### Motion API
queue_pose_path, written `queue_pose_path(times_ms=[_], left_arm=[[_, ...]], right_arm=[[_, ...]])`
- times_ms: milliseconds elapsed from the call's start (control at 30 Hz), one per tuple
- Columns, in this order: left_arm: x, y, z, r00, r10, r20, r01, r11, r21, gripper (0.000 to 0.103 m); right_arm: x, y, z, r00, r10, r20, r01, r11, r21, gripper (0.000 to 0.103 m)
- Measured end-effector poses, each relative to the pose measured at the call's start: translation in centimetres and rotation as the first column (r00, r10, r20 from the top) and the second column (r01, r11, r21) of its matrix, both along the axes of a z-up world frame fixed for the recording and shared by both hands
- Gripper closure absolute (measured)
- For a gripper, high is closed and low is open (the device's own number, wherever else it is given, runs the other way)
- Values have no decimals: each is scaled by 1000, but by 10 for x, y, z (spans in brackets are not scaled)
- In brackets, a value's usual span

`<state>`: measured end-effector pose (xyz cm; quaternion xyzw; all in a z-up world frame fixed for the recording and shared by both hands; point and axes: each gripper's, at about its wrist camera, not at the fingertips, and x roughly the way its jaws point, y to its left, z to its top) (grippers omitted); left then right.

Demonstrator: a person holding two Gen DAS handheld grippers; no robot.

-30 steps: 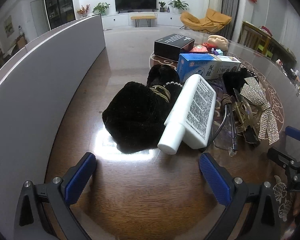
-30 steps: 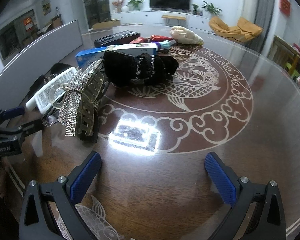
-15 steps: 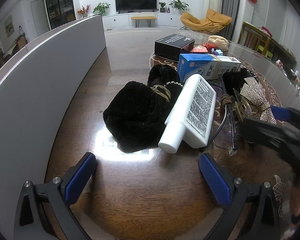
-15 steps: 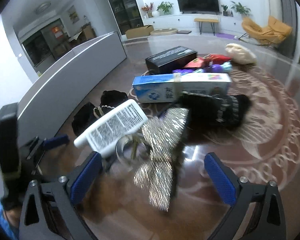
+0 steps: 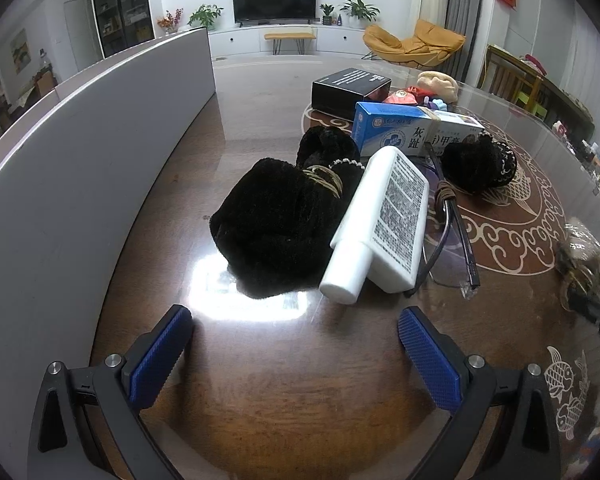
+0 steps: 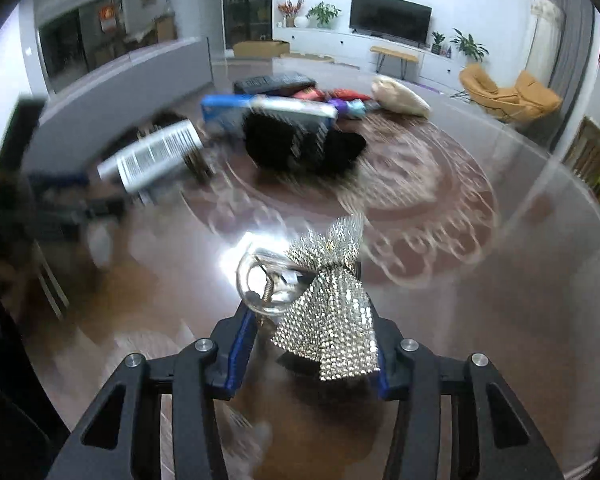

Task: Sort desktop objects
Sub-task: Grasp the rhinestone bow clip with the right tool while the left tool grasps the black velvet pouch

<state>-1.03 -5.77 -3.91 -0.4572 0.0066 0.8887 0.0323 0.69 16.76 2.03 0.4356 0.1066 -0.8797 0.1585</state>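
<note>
A glossy brown table (image 5: 284, 380) in a living room holds, beyond the left gripper's (image 5: 296, 344) spread fingers, one white bottle (image 5: 384, 224) and two boxes. The right gripper (image 6: 308, 344) clamps one rhinestone bow clip (image 6: 332, 320).

My right view is smeared, so the white bottle (image 6: 152, 160), the blue box (image 6: 236, 114) and the black fluffy thing (image 6: 300, 148) are fuzzy there and I can't read any words on them. The sparkly bow clip (image 6: 328, 320) covers part of my right hand-held gripper (image 6: 306, 350). In my left view that clip (image 5: 586, 258) is blurry and sits at the picture's edge. The glasses (image 5: 454, 236) go partly under the bottle (image 5: 380, 224).
</note>
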Motion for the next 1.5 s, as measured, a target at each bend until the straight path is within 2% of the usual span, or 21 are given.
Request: queue_pose_path(times_ms=[67,133,167,233,300,400,500,600,700,767,833,900,1000,1033,1067,1100,1133,1200,1400,1433,1500], left_arm=[[3,-5,1,1000,2,-9,-2,999,34,0],[4,-13,3,1000,21,-16,-20,998,68,0],[4,-14,3,1000,25,-14,-24,997,68,0],[3,-10,1,1000,6,0,-6,999,32,0],[-1,2,1,999,-46,8,46,998,-46,0],[-4,7,15,997,-43,-64,35,993,-113,0],[-12,0,33,991,-1,-133,-11,996,-85,0],[-33,-7,41,983,54,-177,-72,992,-100,0],[-63,-6,22,995,47,-83,-58,988,-142,0],[-72,0,10,1000,14,-27,-17,990,-137,0],[-75,9,6,999,-49,-17,47,994,-103,0],[-81,19,6,995,-96,-16,94,989,-118,0],[-98,18,6,994,-107,20,109,988,-112,1],[-101,16,5,993,-117,31,119,990,-79,14],[-102,12,6,991,-129,33,130,991,-29,41],[-103,11,9,993,-116,24,117,993,-32,64],[-101,11,11,994,-108,31,109,994,-30,67],[-93,12,13,995,-96,39,97,995,-20,68],[-32,12,11,999,-40,19,39,998,54,68],[-29,11,10,999,-33,19,31,997,70,68],[-14,6,18,1000,-18,11,17,995,102,68]], right_arm=[[5,8,-6,1000,-10,6,10,1000,0,45],[8,17,-9,1000,-30,0,30,999,-32,31],[5,17,-10,999,-40,1,40,998,-47,29],[2,16,-13,999,-48,-4,48,998,-51,24],[0,14,-14,999,-52,0,52,998,-43,18],[-1,11,-14,998,-64,3,64,997,-46,16],[1,10,-14,998,-65,-3,65,997,-41,16],[2,9,-13,998,-66,-9,66,997,-35,16],[3,8,-13,998,-66,-19,65,998,-24,16],[3,8,-13,998,-66,-23,65,998,-22,16],[3,8,-13,998,-66,-23,65,998,-22,16],[3,8,-14,997,-67,-24,66,998,-21,16],[3,8,-14,997,-67,-24,66,998,-22,15],[3,8,-14,997,-69,-21,69,997,-24,14],[2,9,-15,997,-72,-16,72,997,-27,13],[1,10,-15,997,-76,-4,76,996,-35,7],[-2,13,-17,997,-71,24,72,996,-54,0],[-4,16,-16,998,-49,47,53,995,-86,0],[-17,29,-8,986,-130,107,149,969,-197,2],[-19,24,-8,987,-136,90,150,972,-181,18],[-18,7,-6,990,-136,28,136,990,-20,51]])
